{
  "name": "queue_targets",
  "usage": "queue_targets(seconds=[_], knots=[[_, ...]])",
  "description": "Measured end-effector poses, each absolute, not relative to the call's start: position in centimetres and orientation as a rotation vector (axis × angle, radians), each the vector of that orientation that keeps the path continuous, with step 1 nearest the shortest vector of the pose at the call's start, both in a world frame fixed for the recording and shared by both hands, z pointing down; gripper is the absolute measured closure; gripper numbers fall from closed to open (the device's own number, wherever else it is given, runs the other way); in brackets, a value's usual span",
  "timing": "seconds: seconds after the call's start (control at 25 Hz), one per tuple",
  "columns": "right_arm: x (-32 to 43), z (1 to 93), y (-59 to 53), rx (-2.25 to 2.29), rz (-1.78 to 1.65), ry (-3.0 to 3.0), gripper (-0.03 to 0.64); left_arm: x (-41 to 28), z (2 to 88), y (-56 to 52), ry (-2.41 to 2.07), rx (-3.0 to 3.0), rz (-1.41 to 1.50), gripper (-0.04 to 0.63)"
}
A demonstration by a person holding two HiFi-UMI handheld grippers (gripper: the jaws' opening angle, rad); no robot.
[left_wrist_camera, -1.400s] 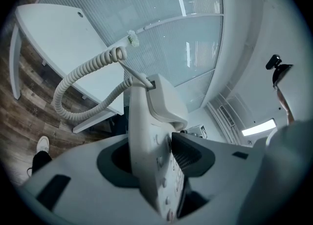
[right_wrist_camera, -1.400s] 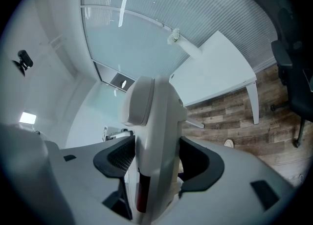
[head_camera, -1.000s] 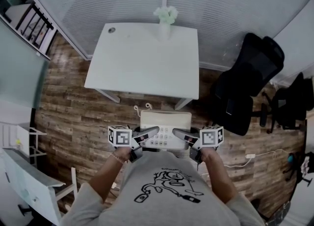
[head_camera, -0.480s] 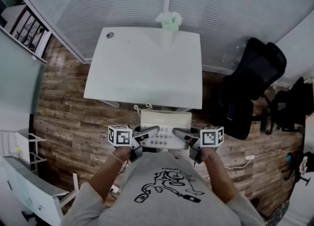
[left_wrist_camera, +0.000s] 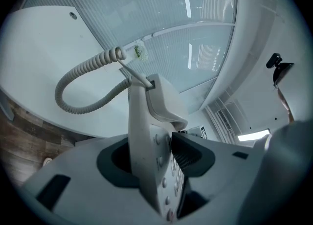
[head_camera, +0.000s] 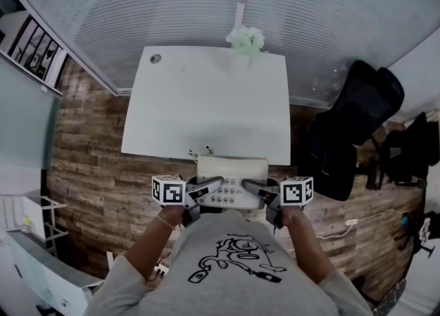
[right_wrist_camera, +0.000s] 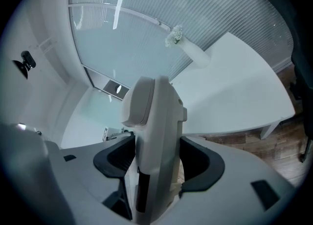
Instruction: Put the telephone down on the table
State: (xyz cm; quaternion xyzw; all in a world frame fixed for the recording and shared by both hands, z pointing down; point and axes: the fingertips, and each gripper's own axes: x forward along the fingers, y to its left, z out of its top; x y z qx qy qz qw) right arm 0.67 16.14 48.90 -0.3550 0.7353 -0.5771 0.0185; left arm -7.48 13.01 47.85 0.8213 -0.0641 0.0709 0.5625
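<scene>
The telephone point(head_camera: 232, 178), a pale desk set with rows of buttons on its face, is held in the air between the two tongs, just in front of the person's chest. It is not on the worktop point(head_camera: 206, 108). In the head view its far edge lies at the worktop's near edge, and the rest of it hangs over the wooden floor point(head_camera: 89, 163).

The left tongs point(head_camera: 206, 187) pinch the telephone's left side. In the left gripper view both dark pads press on the body, one against the buttoned face and one against the underside. The right tongs point(head_camera: 256, 187) pinch the right side in the same way, with the body upright between the pads and touching both.

A coiled cord point(left_wrist_camera: 83, 87) loops out from the telephone's far end, seen against the worktop.

The worktop is white and almost bare. A small round hole point(head_camera: 156, 58) sits near its far left corner, and a white vase of pale flowers point(head_camera: 247, 40) stands at the far edge, towards the right. Behind it, slatted blinds point(head_camera: 172, 5) cover the wall.

To the right of the worktop stands a black office chair point(head_camera: 354, 122), well apart from the telephone. A white cable point(head_camera: 337, 229) trails across the floor at the lower right.
</scene>
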Motion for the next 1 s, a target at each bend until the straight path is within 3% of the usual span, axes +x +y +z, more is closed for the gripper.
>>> queue_targets(seconds=[1.0], knots=[[-3.3, 49.2, 10.3, -1.088, -1.827, 2.261, 0.318, -11.2, 48.3, 7.5, -0.149, 1.901, 0.146, 0.396]])
